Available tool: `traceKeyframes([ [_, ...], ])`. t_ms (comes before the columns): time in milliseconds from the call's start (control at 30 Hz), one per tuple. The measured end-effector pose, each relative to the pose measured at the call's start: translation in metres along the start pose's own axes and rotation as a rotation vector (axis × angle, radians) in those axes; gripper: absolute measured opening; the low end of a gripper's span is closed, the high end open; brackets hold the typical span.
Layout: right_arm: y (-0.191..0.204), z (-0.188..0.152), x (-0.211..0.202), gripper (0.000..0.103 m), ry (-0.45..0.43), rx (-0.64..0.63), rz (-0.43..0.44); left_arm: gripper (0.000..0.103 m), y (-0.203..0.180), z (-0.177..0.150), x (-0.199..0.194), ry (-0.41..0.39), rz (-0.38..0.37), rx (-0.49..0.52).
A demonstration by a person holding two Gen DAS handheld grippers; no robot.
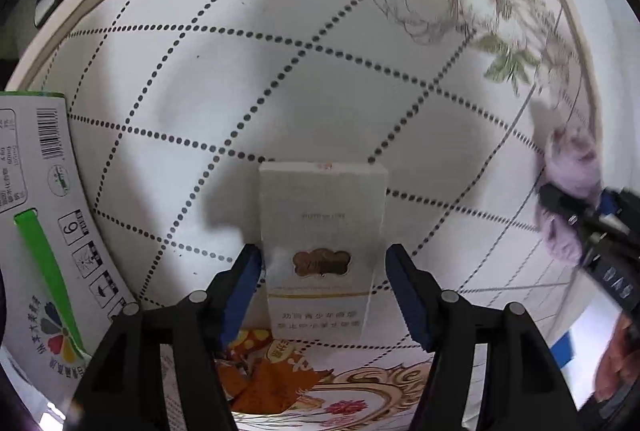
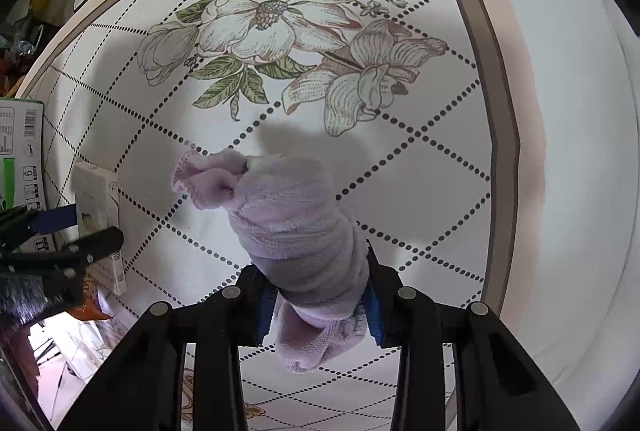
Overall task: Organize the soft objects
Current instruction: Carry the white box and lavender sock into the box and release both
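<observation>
My right gripper pinches a lilac towel, rolled and bunched, at the lower centre of the right wrist view. Both blue pads press into its sides, and its loose end flops toward the middle left of the frame, clear of the table. My left gripper stands spread around a pale upright box at the lower centre of the left wrist view. The left pad sits just beside the box's edge and the right pad stands clearly apart from it, so nothing is clamped.

Around them, the table carries a dotted diamond pattern. A white carton with green trim and a barcode fills the left edge of the left view, and an orange printed packet lies at the bottom behind the box.

The right view shows the printed flowers sharply at the top, which the left view only blurs at its upper right. The left view catches the towel and right gripper at its right edge, with part of a hand below. The right view shows the box and left gripper from the side at its left edge.
</observation>
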State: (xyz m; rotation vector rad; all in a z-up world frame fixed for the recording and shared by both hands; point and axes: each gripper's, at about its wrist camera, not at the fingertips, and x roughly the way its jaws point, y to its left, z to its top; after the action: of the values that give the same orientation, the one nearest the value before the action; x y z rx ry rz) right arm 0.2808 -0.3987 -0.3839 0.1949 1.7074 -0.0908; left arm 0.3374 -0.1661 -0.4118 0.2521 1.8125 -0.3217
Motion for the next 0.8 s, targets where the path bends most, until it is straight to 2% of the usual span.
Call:
traceKeyframes([
  [67,-0.004,-0.002,-0.001,0.039,-0.001,0.002,0.001,0.053,-0.004,-0.004,0.001,-0.019,0.069,0.01],
  [100,-0.005,-0.003,-0.003,0.039,-0.002,0.002,-0.001,0.053,-0.004,-0.006,0.002,-0.027,0.079,0.012],
  [300,-0.008,-0.016,-0.012,0.039,-0.025,-0.001,-0.004,0.052,0.002,-0.015,-0.007,-0.091,0.047,-0.037],
  [400,-0.003,-0.019,-0.02,0.039,-0.04,0.008,0.018,0.052,0.012,-0.026,-0.023,-0.144,0.001,-0.066],
  [600,0.021,-0.039,-0.073,0.039,-0.109,-0.007,0.1,0.052,0.043,-0.056,-0.083,-0.282,-0.12,-0.115],
  [767,0.068,-0.059,-0.126,0.039,-0.183,-0.049,0.201,0.052,0.064,-0.083,-0.166,-0.41,-0.184,-0.161],
  [800,0.081,-0.052,-0.128,0.039,-0.192,-0.06,0.219,0.052,0.074,-0.09,-0.182,-0.433,-0.186,-0.169],
])
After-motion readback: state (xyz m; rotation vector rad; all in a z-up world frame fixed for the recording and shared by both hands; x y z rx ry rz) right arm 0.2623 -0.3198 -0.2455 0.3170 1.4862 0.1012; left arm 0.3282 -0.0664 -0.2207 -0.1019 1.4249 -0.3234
